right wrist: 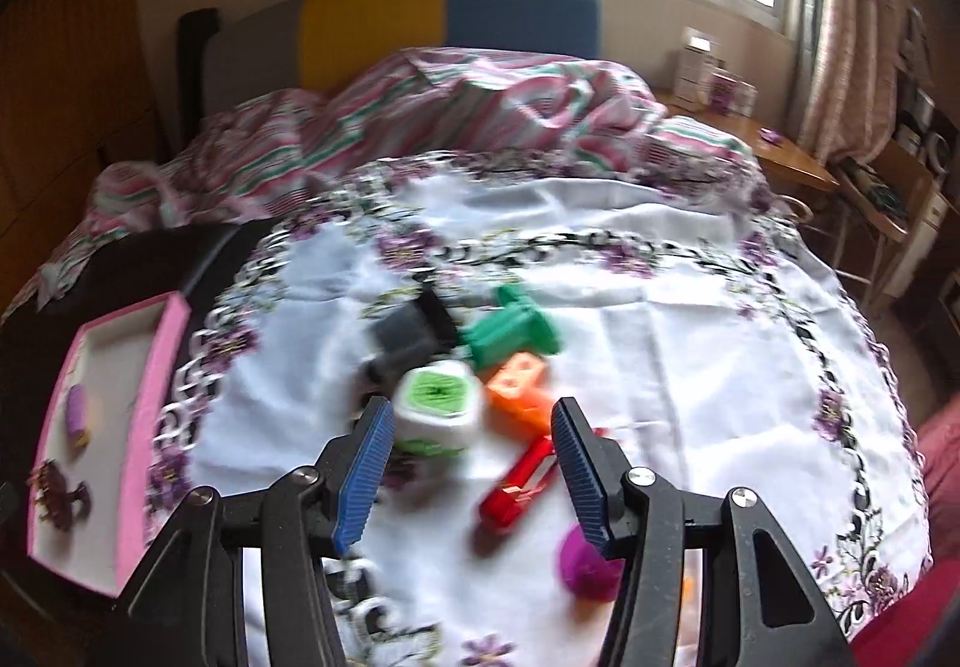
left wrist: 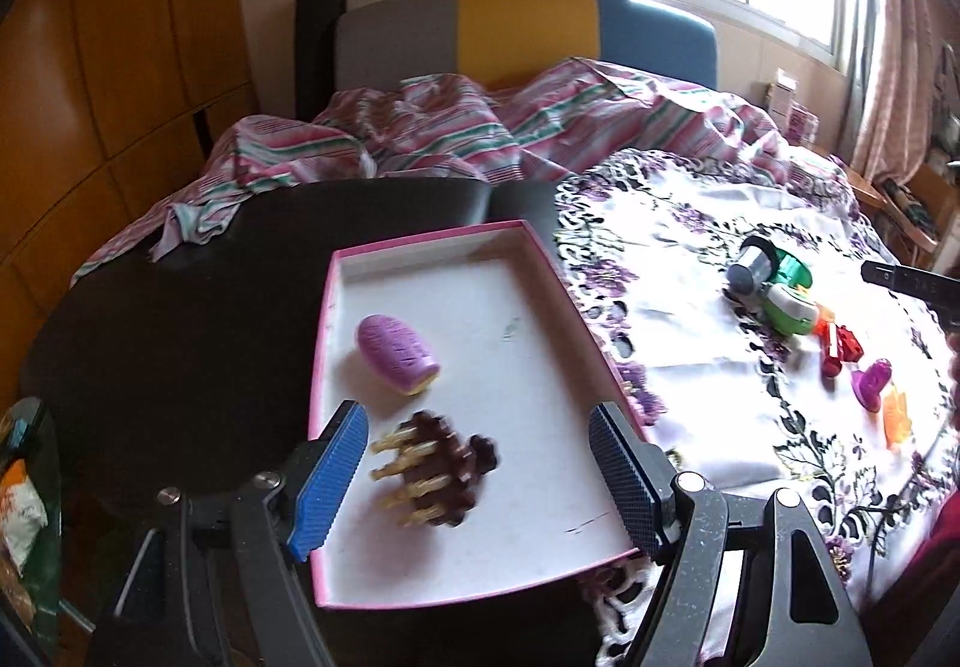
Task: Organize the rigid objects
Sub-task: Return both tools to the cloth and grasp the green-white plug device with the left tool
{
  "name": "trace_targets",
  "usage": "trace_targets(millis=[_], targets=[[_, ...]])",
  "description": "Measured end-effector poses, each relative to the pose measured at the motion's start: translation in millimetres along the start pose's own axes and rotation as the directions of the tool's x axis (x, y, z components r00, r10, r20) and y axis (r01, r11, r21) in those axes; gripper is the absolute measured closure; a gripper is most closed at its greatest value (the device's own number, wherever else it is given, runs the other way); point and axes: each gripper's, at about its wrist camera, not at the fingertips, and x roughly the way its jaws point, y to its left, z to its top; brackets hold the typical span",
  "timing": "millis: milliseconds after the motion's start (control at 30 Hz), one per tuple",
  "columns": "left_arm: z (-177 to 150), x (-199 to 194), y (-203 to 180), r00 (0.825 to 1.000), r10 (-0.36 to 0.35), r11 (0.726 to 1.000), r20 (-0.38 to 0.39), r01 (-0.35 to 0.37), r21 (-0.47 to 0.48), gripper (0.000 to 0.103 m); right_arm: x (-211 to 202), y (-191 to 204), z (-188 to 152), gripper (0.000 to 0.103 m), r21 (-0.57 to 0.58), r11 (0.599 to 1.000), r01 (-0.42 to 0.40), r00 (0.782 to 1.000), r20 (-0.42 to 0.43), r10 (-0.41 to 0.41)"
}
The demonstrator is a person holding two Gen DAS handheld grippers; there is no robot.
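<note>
A pink-rimmed white tray [left wrist: 543, 262] lies on the dark table; it also shows at the left of the right wrist view [right wrist: 162, 367]. In it lie a purple oval piece [left wrist: 396, 354] and a brown toothed piece [left wrist: 441, 466]. My left gripper [left wrist: 480, 481] is open just above the brown piece, touching nothing. My right gripper [right wrist: 474, 472] is open and empty over a cluster of toys on the floral cloth: a white-green cube [right wrist: 438, 406], an orange block [right wrist: 519, 388], a red piece [right wrist: 519, 481], a green spool [right wrist: 513, 331], a grey cylinder [right wrist: 399, 337] and a purple piece [right wrist: 585, 562].
The floral white cloth [right wrist: 660, 307] covers the table's right part; a dark bare tabletop [left wrist: 180, 319] lies left of the tray. A bed with a striped quilt [left wrist: 450, 127] stands behind. A wooden desk [right wrist: 780, 151] is at the right.
</note>
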Motion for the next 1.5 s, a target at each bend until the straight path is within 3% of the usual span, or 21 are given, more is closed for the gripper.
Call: trace_targets(millis=[133,233,433,633,933,1233,1400,1467,1500], targets=[[8,5,-22,1.0,-0.029,0.999,-0.002,0.029,0.043,0.026,11,-45,-3,0.048,0.137,0.988,0.077,0.997,0.013,-0.08],[16,13,-42,0.997,-0.075,0.995,-0.02,0.076,0.067,0.026,17,-77,-5,0.048,0.296,0.954,0.058,0.998,-0.021,-0.055],[28,38,-93,0.986,-0.153,0.98,-0.069,0.16,0.12,0.026,10,-104,-11,0.048,0.423,0.905,0.046,0.999,-0.014,-0.044],[42,64,-144,0.961,-0.242,0.952,-0.131,0.261,0.158,0.026,12,-107,-13,0.048,0.44,0.897,0.032,0.999,-0.028,-0.021],[76,119,-205,0.909,-0.349,0.918,-0.227,0.38,0.111,0.019,17,-105,-12,0.048,0.427,0.904,0.016,0.999,-0.048,0.006],[97,168,-258,0.879,-0.358,0.898,-0.314,0.417,0.144,0.017,27,-108,-14,0.048,0.447,0.895,0.006,0.996,-0.084,0.035],[94,194,-280,0.879,-0.322,0.897,-0.351,0.402,0.184,0.017,30,-108,-14,0.048,0.454,0.891,-0.005,0.994,-0.099,0.056],[88,205,-284,0.863,-0.325,0.891,-0.388,0.417,0.182,0.027,30,-106,-14,0.048,0.446,0.895,-0.007,0.993,-0.1,0.057],[84,209,-285,0.845,-0.346,0.882,-0.407,0.441,0.166,0.05,31,-105,-14,0.048,0.442,0.897,-0.007,0.993,-0.101,0.057]])
